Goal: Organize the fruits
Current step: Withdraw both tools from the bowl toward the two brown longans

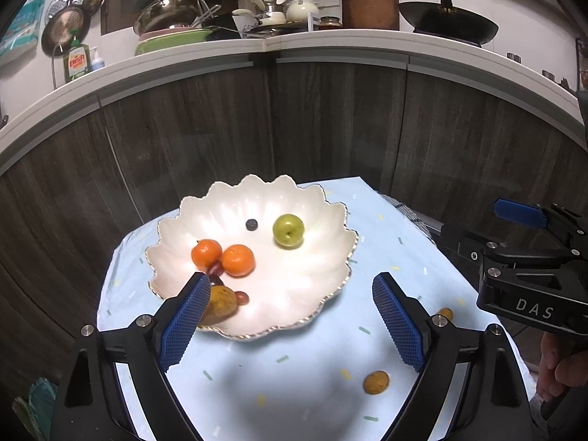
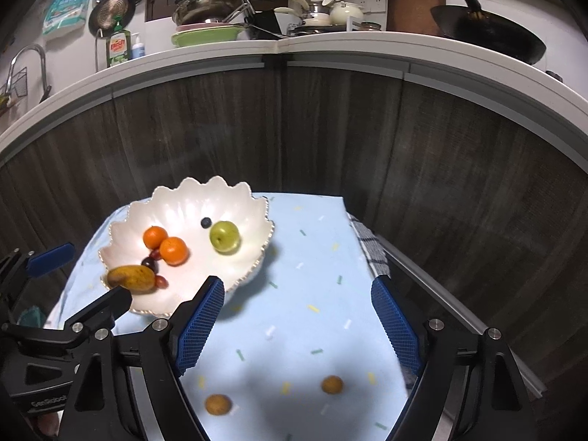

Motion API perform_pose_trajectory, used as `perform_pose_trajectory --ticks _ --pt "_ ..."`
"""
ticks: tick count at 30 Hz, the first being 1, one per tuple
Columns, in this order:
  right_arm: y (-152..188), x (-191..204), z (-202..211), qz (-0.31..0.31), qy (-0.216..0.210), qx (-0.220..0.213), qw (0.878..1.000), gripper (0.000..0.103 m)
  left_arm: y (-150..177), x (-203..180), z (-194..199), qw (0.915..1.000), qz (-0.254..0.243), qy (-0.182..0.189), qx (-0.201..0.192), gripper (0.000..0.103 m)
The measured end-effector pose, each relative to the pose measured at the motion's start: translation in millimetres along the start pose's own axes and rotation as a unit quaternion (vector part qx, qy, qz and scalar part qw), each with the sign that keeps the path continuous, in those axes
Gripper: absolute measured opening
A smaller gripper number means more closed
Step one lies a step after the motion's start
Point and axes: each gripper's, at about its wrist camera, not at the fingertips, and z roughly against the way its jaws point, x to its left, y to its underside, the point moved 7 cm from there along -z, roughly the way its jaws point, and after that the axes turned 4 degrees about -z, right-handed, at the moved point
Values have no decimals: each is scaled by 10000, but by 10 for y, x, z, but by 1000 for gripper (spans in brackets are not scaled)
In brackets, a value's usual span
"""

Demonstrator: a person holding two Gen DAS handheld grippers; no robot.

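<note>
Both claws gape empty. Two small brown fruits lie loose on the blue cloth, near side, short of the bowl (image 2: 121,220): left fruit (image 2: 218,404) and right fruit (image 2: 332,384), both under the right gripper (image 2: 299,325), probably nearer it than the left gripper (image 1: 290,321).

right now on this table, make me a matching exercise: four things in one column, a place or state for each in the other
Things:
1. green apple
2. small brown fruits
3. blueberry
4. left hand-held gripper

Places or states:
A. open, holding nothing
B. loose on the blue cloth, outside the bowl
C. in the bowl, just left of the apple
D. in the bowl, right of the two oranges

Pairs: 1-D, 2-B, 3-C, 4-A
</note>
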Motion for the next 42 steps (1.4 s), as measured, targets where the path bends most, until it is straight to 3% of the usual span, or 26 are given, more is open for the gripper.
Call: perform_pose_trajectory --ticks 16,42 --pt "256 -298 79 237 -20 -64 9997 83 297 -385 -12 9998 134 -5 174 90" --pt "898 -472 -280 310 -270 374 9985 81 894 -724 -297 9984 161 56 544 89"
